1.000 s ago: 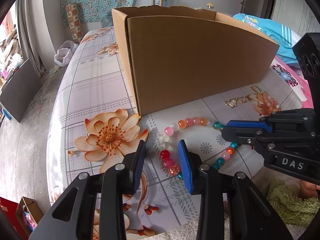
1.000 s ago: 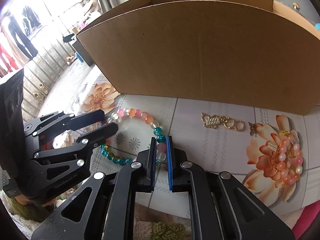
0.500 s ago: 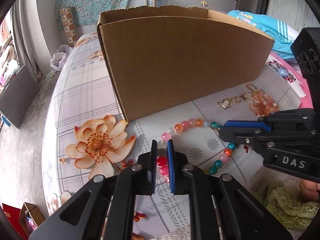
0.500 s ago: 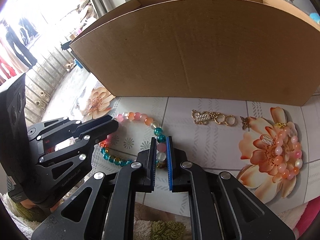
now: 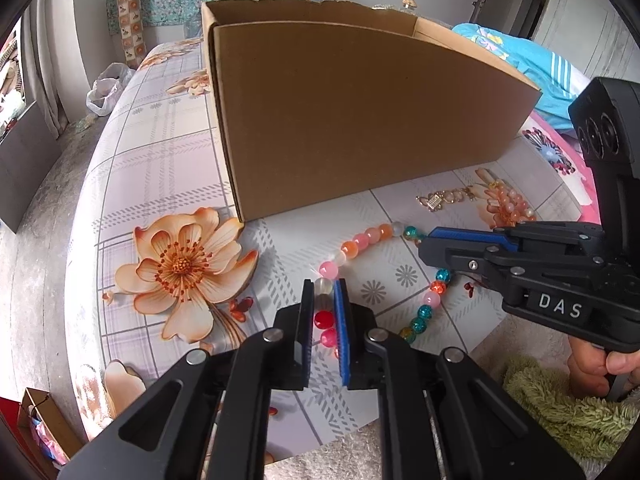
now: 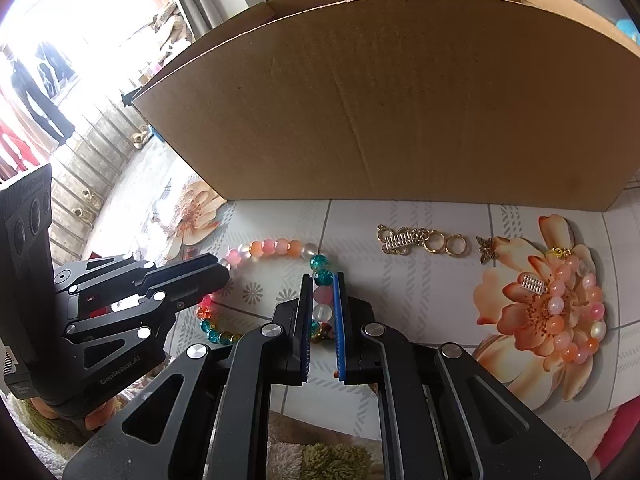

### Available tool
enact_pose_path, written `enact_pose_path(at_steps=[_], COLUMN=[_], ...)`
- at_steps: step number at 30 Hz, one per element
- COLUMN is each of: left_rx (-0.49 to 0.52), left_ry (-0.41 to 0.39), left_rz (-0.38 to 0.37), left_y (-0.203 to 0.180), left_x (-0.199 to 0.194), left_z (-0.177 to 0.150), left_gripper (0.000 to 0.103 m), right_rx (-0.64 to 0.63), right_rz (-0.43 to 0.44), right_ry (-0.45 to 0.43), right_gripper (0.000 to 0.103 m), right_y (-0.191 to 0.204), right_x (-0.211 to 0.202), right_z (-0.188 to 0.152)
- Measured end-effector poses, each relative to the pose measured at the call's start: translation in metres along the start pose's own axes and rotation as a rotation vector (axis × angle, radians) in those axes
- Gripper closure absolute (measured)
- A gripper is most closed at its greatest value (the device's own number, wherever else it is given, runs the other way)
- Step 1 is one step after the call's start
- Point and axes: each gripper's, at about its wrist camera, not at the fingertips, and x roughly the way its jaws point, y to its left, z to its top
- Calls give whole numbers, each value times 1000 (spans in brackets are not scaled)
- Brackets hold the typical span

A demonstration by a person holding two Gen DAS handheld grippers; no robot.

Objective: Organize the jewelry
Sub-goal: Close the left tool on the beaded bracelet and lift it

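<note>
A multicoloured bead necklace (image 5: 366,239) lies in a loop on the flowered tablecloth in front of a cardboard box (image 5: 360,120). My left gripper (image 5: 324,292) is shut on the loop's left side, with red and pink beads between its pads. My right gripper (image 6: 323,286) is shut on the loop's right side (image 6: 280,247), with pink and white beads between its pads. The right gripper also shows in the left wrist view (image 5: 436,240), and the left gripper in the right wrist view (image 6: 216,270).
A gold chain with rings (image 6: 420,240), a small butterfly charm (image 6: 486,250) and a pink-orange bead bracelet (image 6: 572,312) lie to the right on the cloth. The box (image 6: 400,100) stands open-topped close behind. The table's front edge is near, with a green rug (image 5: 568,412) below.
My left gripper closed from open onto the necklace's left side and holds it. Both grippers moved slightly forward toward the box; the right stayed shut on the necklace.
</note>
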Motion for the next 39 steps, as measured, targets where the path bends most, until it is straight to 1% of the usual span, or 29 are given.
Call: enact_pose_path(at_steps=[5,14,19,23,26,28,33,39], left_rx=[19,44,101,98,104,106,97,105], left_ry=[21,30,19,11,-2,-9,-25,-82], left_rz=[23,75,116,115,119,119,105,94], left_y=[-6,-13,-22,-23,-26,-26,-26,-28], left_x=[1,5,7,10,12,13,10,-12], left_z=[2,7,4,5,6,5,3,5], left_gripper=[84,84,84,86,93,94,94,94], right_rx=[-1,-18,-16,-20,-26,-13,-2,0], right_rz=[-1,-9,-7,-7,1,19,38,46], right_ry=[0,-3,-5,-8,-9,-9,-17,-44], right_gripper=[95,95,95,95,95,95,96,96], right_y=[4,11,12,13,13,10,7,9], right_x=[3,11,11,13,15,15,15,6], right_z=[2,3,3,4,4,5,4,2])
